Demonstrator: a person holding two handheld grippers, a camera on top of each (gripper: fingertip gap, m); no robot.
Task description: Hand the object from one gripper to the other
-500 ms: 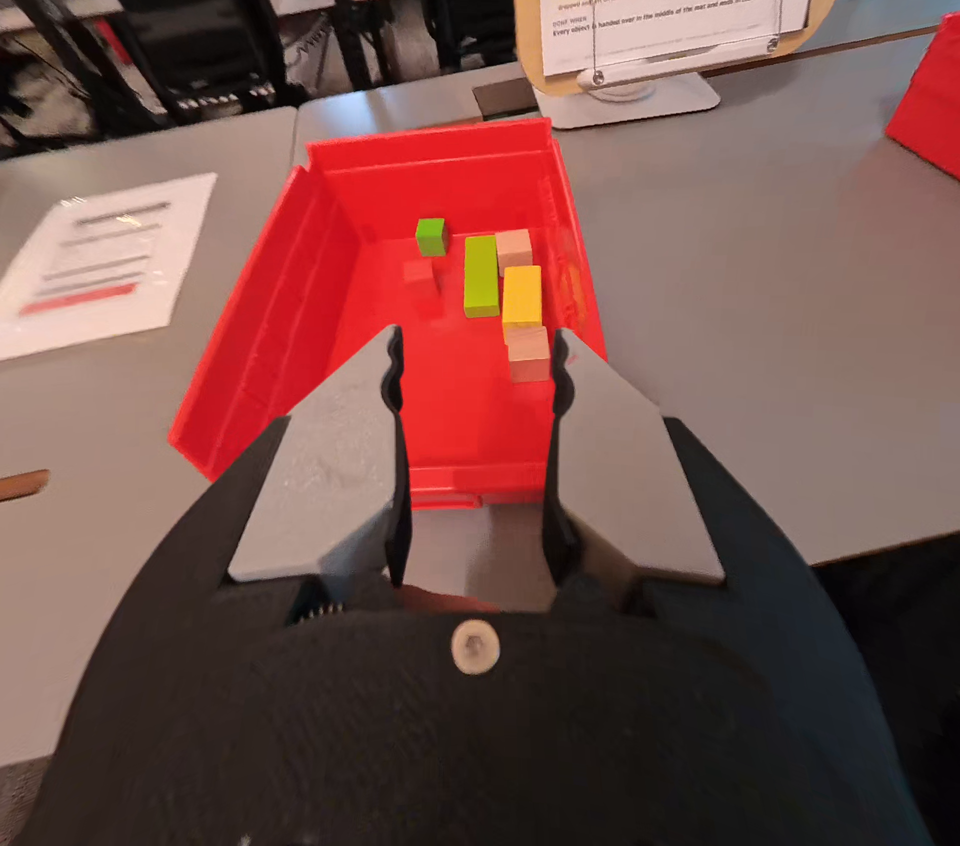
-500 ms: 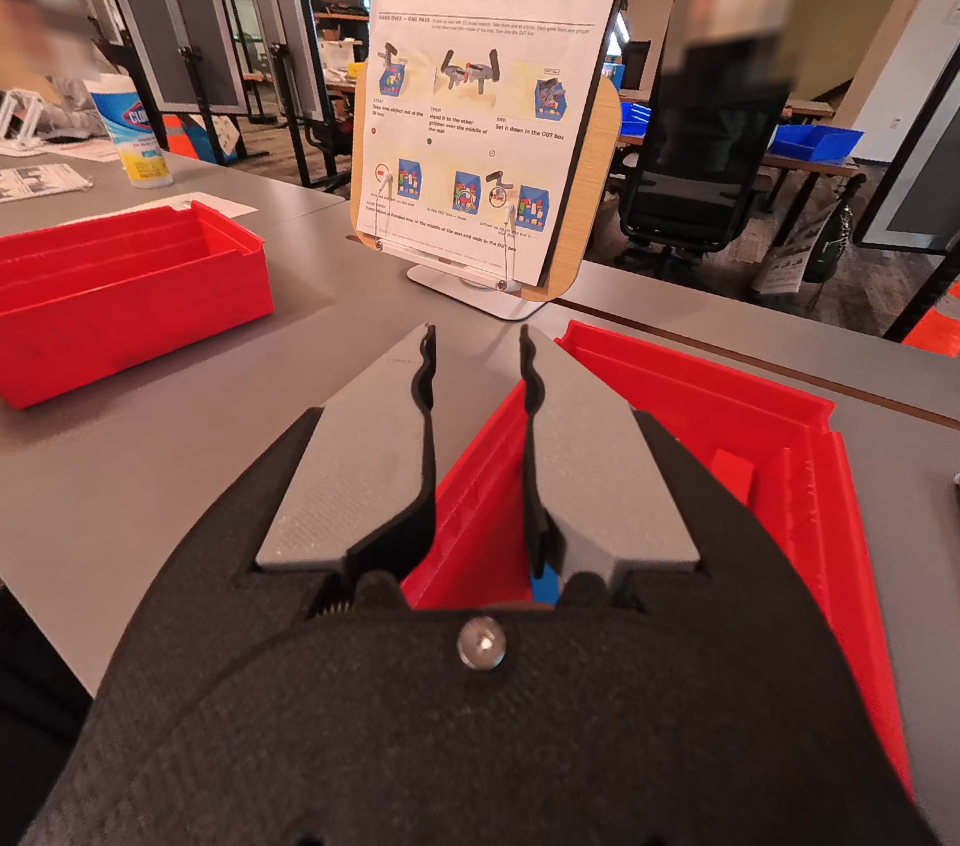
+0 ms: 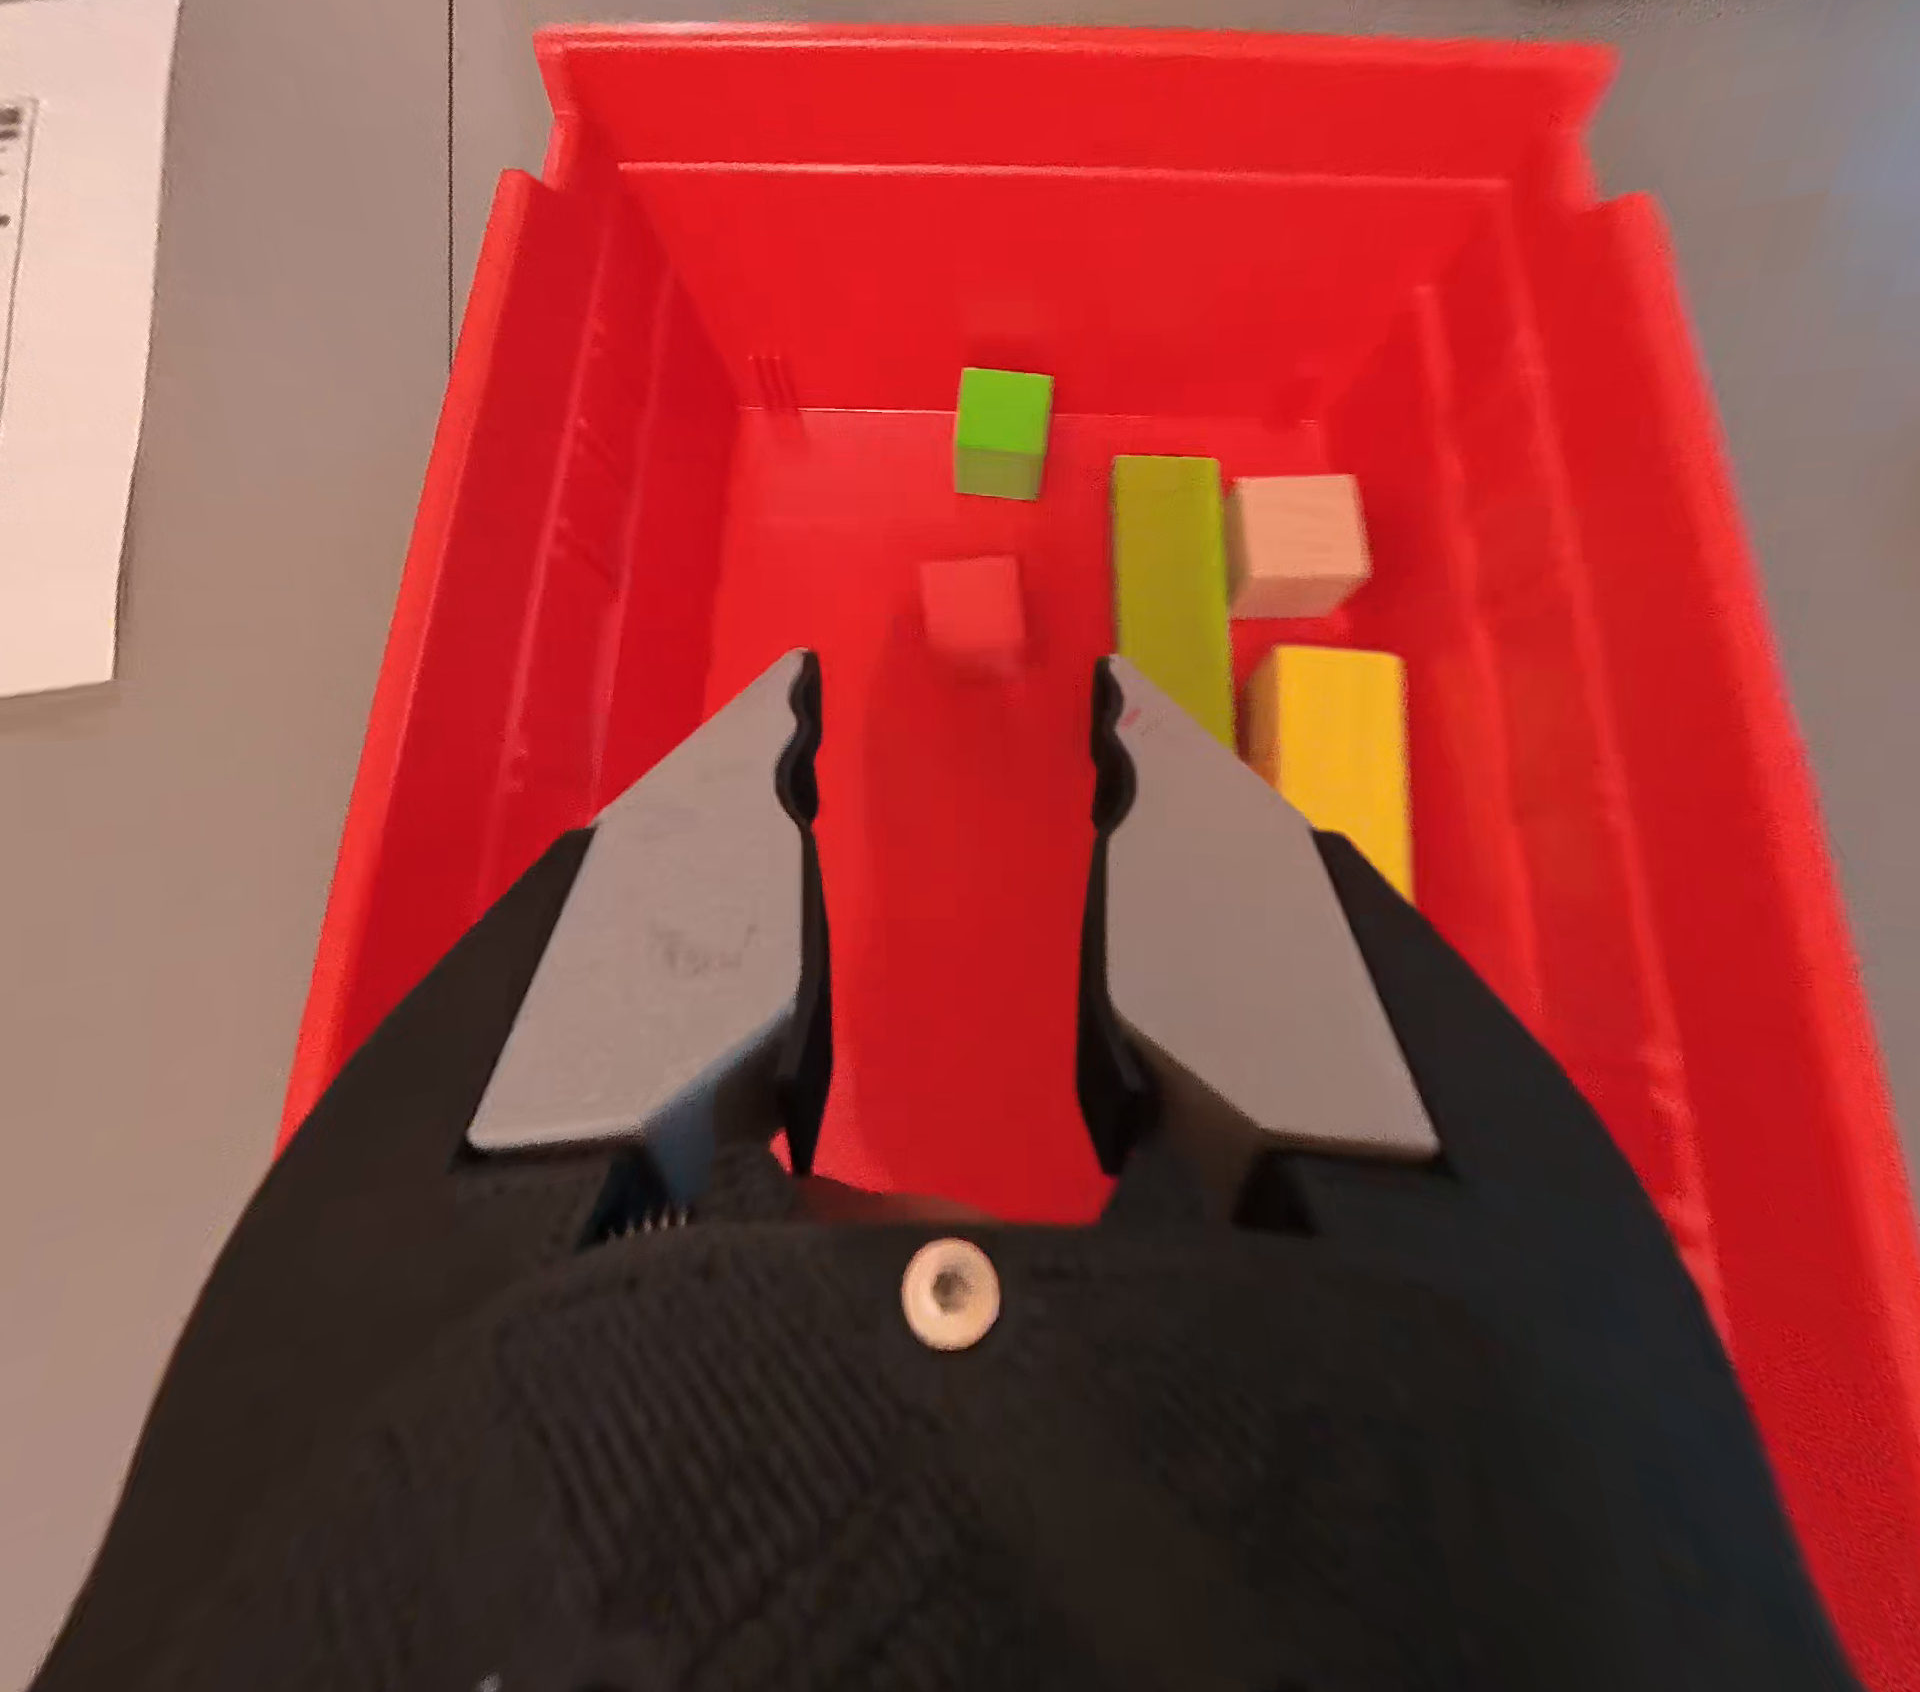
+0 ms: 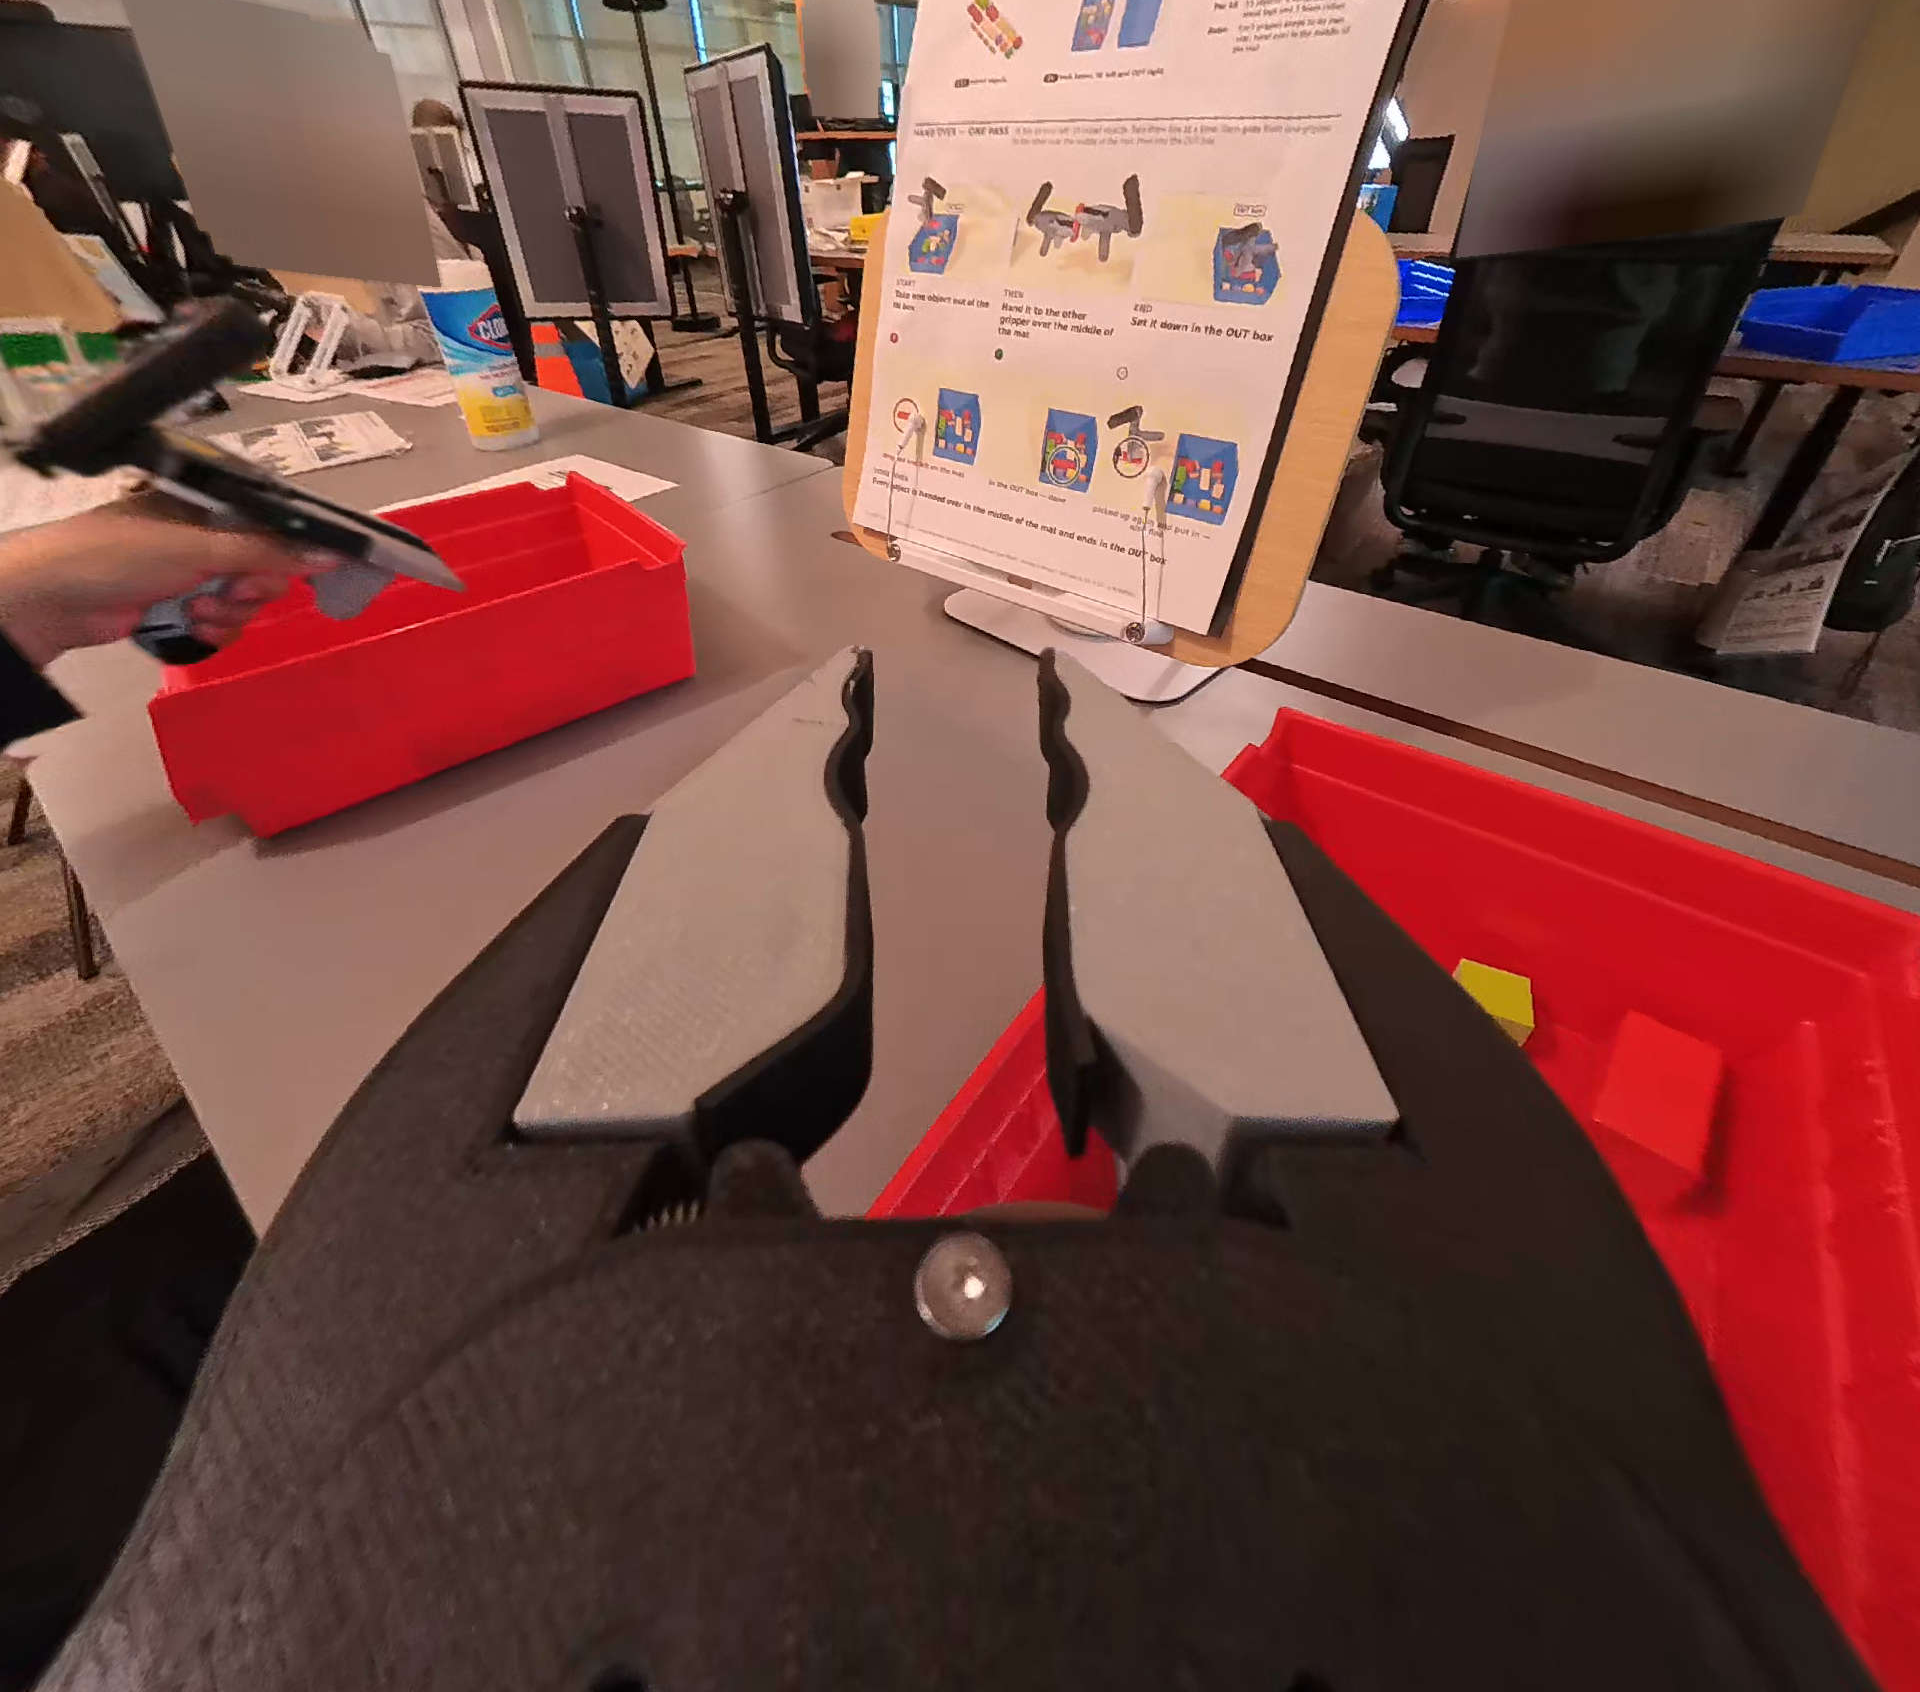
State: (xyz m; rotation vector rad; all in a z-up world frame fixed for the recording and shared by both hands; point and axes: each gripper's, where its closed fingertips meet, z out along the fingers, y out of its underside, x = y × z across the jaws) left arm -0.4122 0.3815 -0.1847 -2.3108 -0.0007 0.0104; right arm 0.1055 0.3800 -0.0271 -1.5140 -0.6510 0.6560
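Note:
My left gripper is open and empty, pointing down into a red bin. Just beyond its tips sits a small red cube. Farther in lie a bright green cube, a long olive-green block, a tan cube and a yellow block. My right gripper is open and empty above the grey table, beside a second red bin holding a yellow cube and a red block. The left gripper, held by a hand, also shows over the first bin.
An instruction sheet on a wooden stand rises at the table's back between the bins. A white paper lies left of the left bin. A wipes canister stands far left. An office chair sits behind the table. There is about 55 cm between the tips of the two grippers.
My left gripper has tipped down and moved in over the bin, jaws wider. My right gripper has opened wider and shifted left off its bin; the left gripper has come into its view.

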